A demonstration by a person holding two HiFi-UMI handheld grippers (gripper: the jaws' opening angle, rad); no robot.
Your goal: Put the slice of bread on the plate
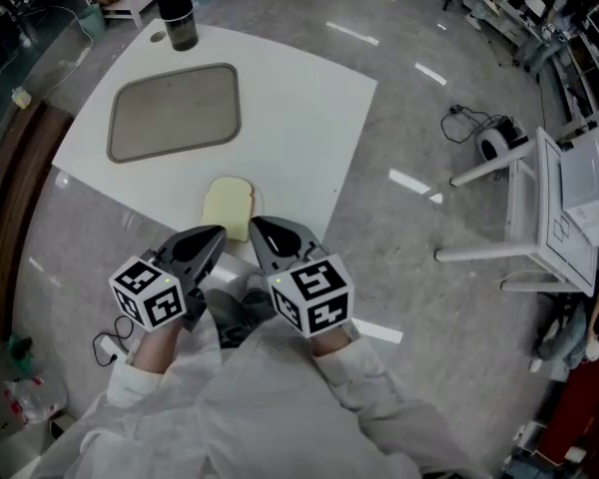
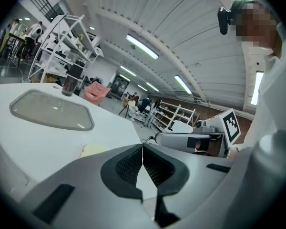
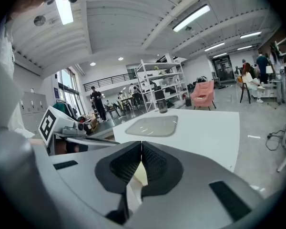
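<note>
open tabletop (image 1: 299, 118) from bread (image 1: 228, 206) to tray (image 1: 175, 111); bottle (image 1: 178, 13) beyond.

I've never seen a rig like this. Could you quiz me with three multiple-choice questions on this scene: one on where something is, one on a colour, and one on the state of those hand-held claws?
1. Where does the slice of bread lie?
A) In the tray
B) On the white table, near the person's edge
C) Between a gripper's jaws

2. What colour is the bottle at the table's far corner?
A) Dark, nearly black
B) Red
C) Yellow

3. How do the jaws of the left gripper and the right gripper stand?
A) Wide apart
B) Clamped on the bread
C) Together, holding nothing

Answers:
1 B: the bread rests on the table just ahead of the grippers, apart from the tray.
2 A: the head view shows a dark bottle.
3 C: in each gripper view the pads meet with nothing between them.
</note>
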